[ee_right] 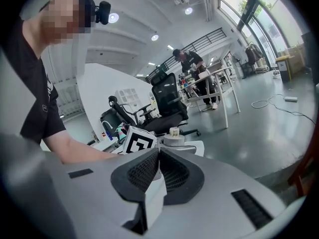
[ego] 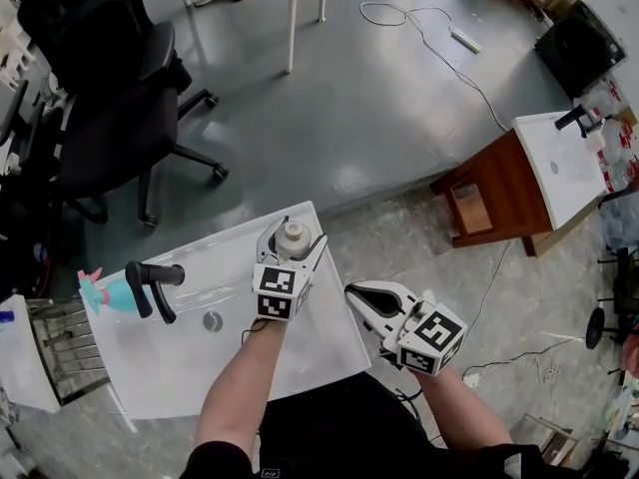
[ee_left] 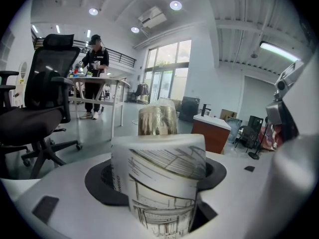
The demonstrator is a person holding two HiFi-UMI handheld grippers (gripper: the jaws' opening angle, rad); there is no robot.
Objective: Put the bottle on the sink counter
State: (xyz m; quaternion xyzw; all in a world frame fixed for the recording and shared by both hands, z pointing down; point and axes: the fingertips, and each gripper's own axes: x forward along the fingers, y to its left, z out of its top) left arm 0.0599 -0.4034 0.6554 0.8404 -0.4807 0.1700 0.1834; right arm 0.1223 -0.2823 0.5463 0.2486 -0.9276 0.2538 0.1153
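The bottle (ego: 293,236) has a white label with line drawings and a gold cap (ee_left: 157,119). It stands upright over the far right corner of the white sink counter (ego: 180,367); whether its base touches the counter is hidden. My left gripper (ego: 293,245) is shut on the bottle (ee_left: 159,178), with a black pad on each side of its body. My right gripper (ego: 361,297) hangs off the counter's right edge, shut, with nothing in it. In the right gripper view, the right gripper's (ee_right: 158,154) pads meet, and the bottle's cap (ee_right: 174,132) shows beyond them.
A black faucet (ego: 152,283) and a drain (ego: 212,320) sit in the basin. A teal spray bottle (ego: 105,293) lies at the counter's left, beside a wire rack (ego: 55,337). A black office chair (ego: 120,108) stands behind. Another sink cabinet (ego: 519,183) is at the right.
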